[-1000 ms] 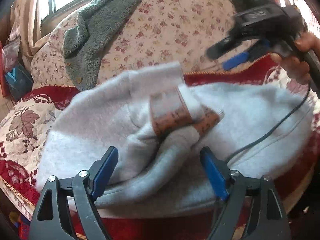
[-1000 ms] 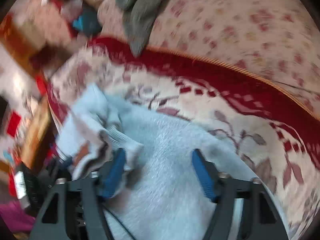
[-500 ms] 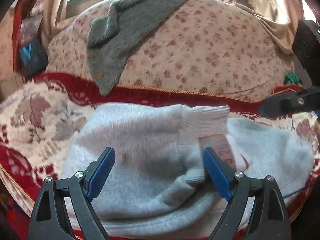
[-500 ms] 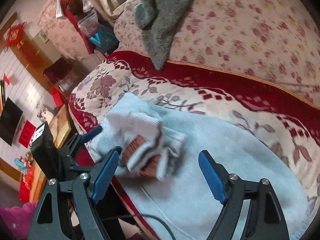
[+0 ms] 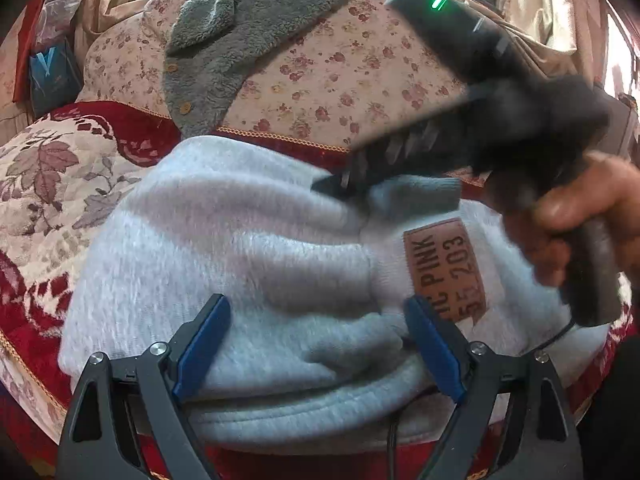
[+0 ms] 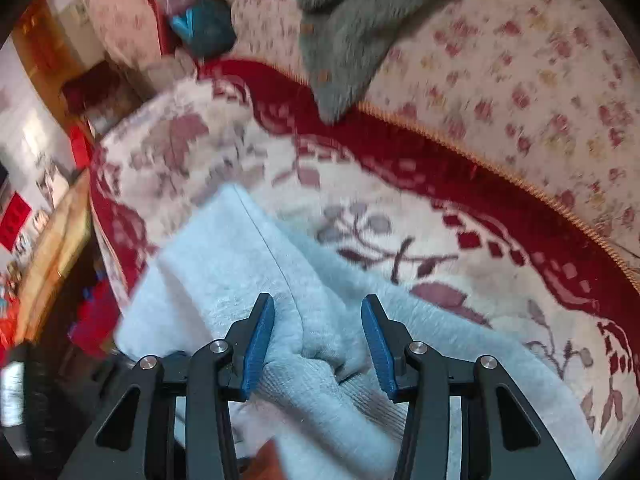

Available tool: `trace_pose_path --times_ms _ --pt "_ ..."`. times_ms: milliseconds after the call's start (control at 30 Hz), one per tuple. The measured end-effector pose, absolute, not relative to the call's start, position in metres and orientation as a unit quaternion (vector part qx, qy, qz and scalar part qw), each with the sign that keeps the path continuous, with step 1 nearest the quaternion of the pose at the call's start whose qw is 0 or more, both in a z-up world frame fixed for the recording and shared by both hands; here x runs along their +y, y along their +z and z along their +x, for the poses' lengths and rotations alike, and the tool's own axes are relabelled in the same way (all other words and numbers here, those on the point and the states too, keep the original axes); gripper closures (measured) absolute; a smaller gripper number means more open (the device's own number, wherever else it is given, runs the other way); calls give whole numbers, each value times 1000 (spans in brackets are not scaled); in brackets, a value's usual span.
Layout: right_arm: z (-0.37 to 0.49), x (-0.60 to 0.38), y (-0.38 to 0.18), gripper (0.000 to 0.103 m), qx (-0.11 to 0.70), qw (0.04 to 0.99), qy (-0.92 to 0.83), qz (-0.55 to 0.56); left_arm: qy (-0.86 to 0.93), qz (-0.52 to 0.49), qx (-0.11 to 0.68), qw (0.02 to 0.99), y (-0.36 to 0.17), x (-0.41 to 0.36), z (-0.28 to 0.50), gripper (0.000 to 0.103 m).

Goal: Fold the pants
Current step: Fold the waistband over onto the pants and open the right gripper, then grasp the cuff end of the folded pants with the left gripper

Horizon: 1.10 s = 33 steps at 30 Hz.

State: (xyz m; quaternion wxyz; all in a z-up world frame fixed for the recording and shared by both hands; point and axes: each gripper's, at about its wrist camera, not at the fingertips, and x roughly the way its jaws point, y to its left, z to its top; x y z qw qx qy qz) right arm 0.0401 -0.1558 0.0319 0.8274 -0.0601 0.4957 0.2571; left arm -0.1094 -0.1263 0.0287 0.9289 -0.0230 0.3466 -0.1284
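The light grey pants [image 5: 248, 240] lie bunched on the seat of a sofa [image 6: 400, 200] covered in a red and cream floral throw. A brown patch [image 5: 444, 268] with printed letters shows on the folded cloth. The left gripper [image 5: 316, 344] angles down over the near edge of the pants, its jaws spread wide with cloth lying below them, not pinched. The right gripper [image 6: 318, 344] points steeply down at the ribbed cuff and a raised fold; its jaws are closing with that fold between them, the pads not yet visibly pressing. In the left view a hand [image 5: 580, 220] grips the right gripper's handle. A grey fleece garment [image 5: 240, 40] drapes over the sofa back.
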Motion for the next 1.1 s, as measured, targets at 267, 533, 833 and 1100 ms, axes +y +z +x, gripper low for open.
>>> trace_pose_path --times_ms 267,533,833,1100 --pt "29 -180 43 47 484 835 261 -18 -135 -13 350 927 35 -127 -117 14" --pt "-34 -238 84 33 461 848 261 10 -120 10 336 934 57 -138 -127 14" --pt "-105 -330 103 23 459 857 225 74 -135 22 325 936 78 -178 -122 14" --pt "-161 -396 82 20 469 857 179 111 -166 14 338 927 79 -217 -111 10"
